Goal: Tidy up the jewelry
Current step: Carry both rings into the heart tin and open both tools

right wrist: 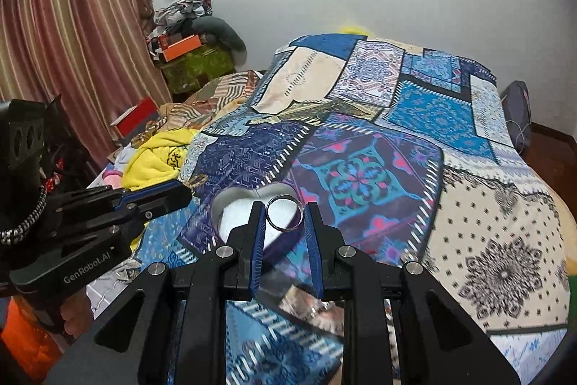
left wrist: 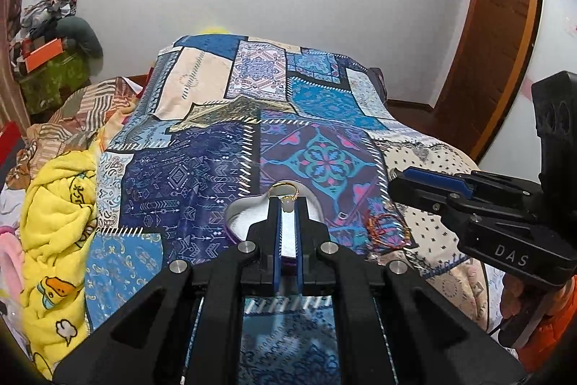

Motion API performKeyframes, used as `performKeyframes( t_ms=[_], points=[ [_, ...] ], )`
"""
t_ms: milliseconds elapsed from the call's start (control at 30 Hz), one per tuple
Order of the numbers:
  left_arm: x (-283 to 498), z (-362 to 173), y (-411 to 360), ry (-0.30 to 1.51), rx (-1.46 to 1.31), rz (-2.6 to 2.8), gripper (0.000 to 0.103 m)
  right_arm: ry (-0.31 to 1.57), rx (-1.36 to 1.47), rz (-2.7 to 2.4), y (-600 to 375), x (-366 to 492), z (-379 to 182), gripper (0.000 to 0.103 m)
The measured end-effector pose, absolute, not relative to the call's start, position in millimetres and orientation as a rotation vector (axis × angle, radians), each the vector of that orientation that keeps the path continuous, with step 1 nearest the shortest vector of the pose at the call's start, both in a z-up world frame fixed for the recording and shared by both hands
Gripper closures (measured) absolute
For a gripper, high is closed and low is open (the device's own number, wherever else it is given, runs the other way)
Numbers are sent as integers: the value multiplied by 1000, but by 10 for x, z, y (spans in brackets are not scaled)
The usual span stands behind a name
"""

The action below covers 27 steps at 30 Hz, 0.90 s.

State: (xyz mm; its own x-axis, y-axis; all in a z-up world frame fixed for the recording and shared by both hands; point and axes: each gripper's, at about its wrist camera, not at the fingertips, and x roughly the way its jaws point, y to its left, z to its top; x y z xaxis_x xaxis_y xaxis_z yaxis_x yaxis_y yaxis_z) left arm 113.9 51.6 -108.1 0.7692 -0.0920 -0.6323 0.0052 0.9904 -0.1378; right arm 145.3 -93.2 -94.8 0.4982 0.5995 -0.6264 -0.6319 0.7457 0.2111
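The right wrist view shows the right gripper [right wrist: 285, 215] holding a silver ring [right wrist: 284, 212] between half-closed fingers above the heart-shaped box [right wrist: 230, 201], while the left gripper [left wrist: 287, 204] pinches a gold ring [left wrist: 285, 192] over it, so the next move is probably a gentle release inside.

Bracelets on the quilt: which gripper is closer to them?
Right. The right gripper hangs just above the bracelets; the left gripper, holding a gold ring, is off to their left, over the heart box.

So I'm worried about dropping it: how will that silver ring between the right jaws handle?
The silver ring is a thin, smooth metal band, so probably stiff, light and slippery. Being round, it would likely roll if released outside the heart-shaped box.
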Motion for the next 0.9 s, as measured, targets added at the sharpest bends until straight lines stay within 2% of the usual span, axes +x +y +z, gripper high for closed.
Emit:
performKeyframes(
  t_ms=[567,900],
  points=[
    [1514,-1506,749,788,-157,-80,98,857,-105,828,-477,1814,-1295,83],
    [1583,-1568,792,812,-149,-81,98,927,-161,860,-341,1882,-1428,83]
  ],
)
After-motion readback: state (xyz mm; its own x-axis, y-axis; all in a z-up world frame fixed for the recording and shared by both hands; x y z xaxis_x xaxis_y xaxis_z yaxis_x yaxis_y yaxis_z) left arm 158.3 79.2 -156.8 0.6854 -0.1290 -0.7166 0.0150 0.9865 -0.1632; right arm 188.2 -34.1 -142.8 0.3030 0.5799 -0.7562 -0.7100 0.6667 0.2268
